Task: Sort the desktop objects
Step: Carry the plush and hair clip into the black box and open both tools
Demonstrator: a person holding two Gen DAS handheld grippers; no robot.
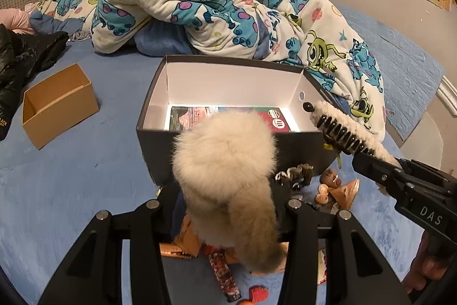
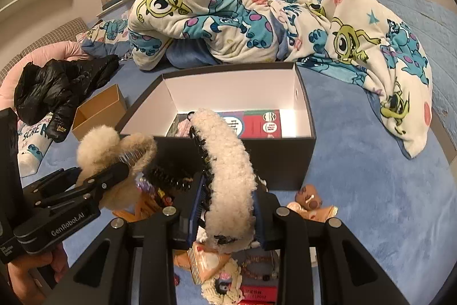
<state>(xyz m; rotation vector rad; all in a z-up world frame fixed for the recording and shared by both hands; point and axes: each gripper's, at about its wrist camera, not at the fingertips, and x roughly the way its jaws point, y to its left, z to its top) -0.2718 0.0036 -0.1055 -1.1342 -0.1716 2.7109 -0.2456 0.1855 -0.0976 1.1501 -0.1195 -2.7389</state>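
Note:
My left gripper (image 1: pixel 225 207) is shut on a fluffy beige pom-pom hair clip (image 1: pixel 225 162), held just in front of the near wall of the black shoebox (image 1: pixel 160 130). It also shows in the right wrist view (image 2: pixel 102 150). My right gripper (image 2: pixel 225 207) is shut on a cream fleece claw clip with black teeth (image 2: pixel 225 167), held at the box's near wall; the same clip shows in the left wrist view (image 1: pixel 342 127). The box (image 2: pixel 285 156) holds a flat red and green packet (image 2: pixel 257 125) on its white floor.
A small open cardboard box (image 1: pixel 57 105) stands left of the shoebox. Loose trinkets, scrunchies and a bear-shaped clip (image 1: pixel 331 179) lie on the blue bedspread near me. A cartoon quilt (image 1: pixel 217 5) is heaped behind the box; a black jacket (image 1: pixel 22 59) lies far left.

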